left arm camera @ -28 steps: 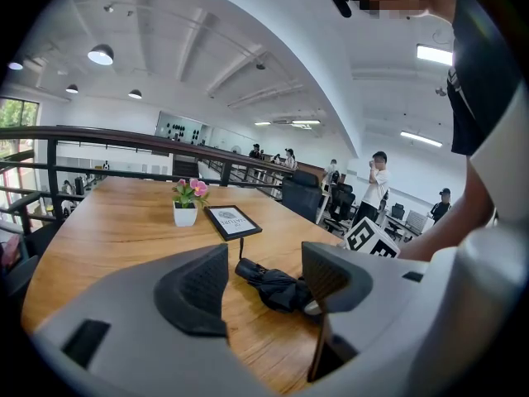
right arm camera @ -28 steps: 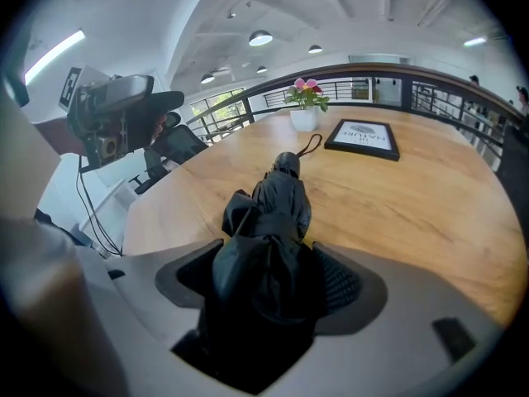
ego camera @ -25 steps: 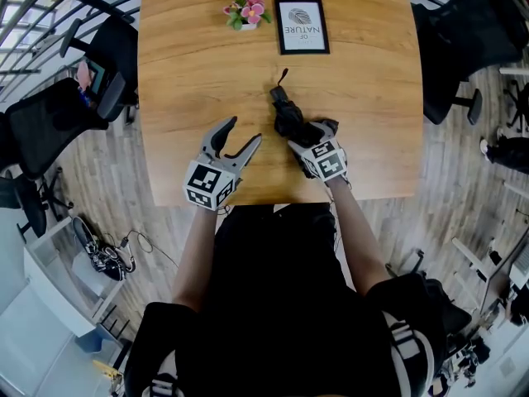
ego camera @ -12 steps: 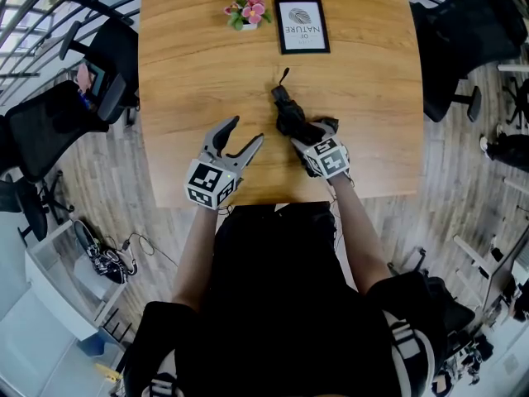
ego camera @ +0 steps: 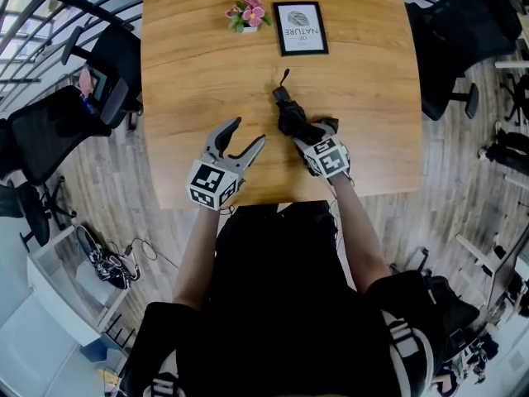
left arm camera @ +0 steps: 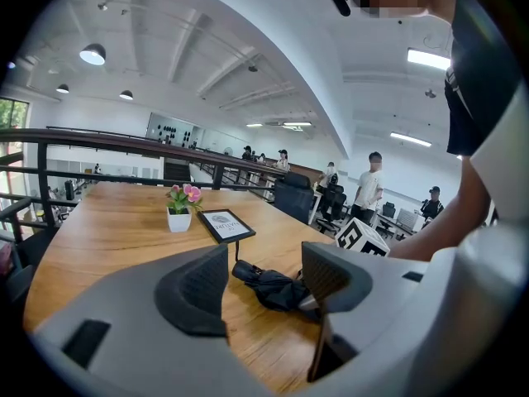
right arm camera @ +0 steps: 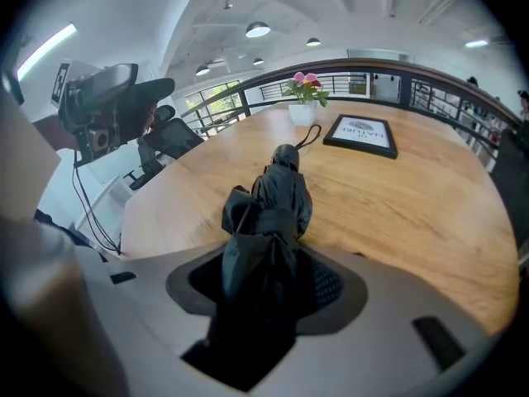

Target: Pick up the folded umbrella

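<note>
Cloth is most of what the right gripper (ego camera: 316, 129) meets here: its jaws have just been closing, and in the right gripper view the folded umbrella (right arm camera: 277, 205) fills the gap between them, its dark fabric bunched against both pads. The umbrella lies flat on the wooden table (ego camera: 198, 64), near the person's edge. Its near, bulkier end is in those jaws, and its narrow far end, ending in a thin cord loop (ego camera: 283, 74), points towards the framed print (ego camera: 300, 26) and the small pot of pink flowers (ego camera: 246, 11), well apart from both. I judge it a light thing, easy for one gripper, but tricky in texture: loose, smooth canopy cloth that gives and may slide, wrapped round stiff ribs and a shaft underneath. The folds look slack rather than tightly strapped, so a shallow pinch could catch fabric alone and let the body sag or slip out as it rises. The better hold seems to be where the jaws are, across the thick bundle, squeezed until the hard core is felt; the far end will likely droop a little since the grip is off-centre. The left gripper (ego camera: 247, 132) hovers just beside, over the table, jaws wide apart with nothing in them, aimed towards the umbrella
</note>
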Tool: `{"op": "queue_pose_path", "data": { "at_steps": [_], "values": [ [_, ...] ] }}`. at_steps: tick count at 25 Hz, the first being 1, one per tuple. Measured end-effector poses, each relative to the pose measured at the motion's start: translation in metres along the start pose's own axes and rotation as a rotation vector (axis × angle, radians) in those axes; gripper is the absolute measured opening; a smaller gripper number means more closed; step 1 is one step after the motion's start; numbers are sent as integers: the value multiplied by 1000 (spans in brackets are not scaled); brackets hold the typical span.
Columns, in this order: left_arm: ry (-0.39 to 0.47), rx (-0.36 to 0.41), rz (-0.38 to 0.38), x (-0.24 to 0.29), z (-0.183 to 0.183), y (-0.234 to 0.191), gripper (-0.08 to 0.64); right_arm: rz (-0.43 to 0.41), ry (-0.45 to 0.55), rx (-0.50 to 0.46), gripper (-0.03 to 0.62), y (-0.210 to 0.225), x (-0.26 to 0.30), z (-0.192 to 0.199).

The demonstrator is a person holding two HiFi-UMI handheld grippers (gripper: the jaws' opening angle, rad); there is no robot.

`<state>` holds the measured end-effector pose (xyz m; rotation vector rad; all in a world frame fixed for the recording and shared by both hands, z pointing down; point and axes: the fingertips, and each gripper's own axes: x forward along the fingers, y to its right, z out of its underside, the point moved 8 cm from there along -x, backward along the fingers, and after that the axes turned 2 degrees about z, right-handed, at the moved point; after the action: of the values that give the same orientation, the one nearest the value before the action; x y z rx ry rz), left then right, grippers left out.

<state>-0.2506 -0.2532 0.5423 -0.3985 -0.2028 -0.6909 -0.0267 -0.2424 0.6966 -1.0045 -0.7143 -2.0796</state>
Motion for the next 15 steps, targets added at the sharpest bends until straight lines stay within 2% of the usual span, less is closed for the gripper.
{"op": "queue_pose_path", "data": {
  "at_steps": [8, 15],
  "values": [
    [11, 2, -24, -14, -7, -2, 284, 27, 17, 8, 222, -1, -9, -1],
    [35, 6, -50, -16, -13, 9, 284, 24, 45, -27, 219, 1, -20, -8]
  ]
}}
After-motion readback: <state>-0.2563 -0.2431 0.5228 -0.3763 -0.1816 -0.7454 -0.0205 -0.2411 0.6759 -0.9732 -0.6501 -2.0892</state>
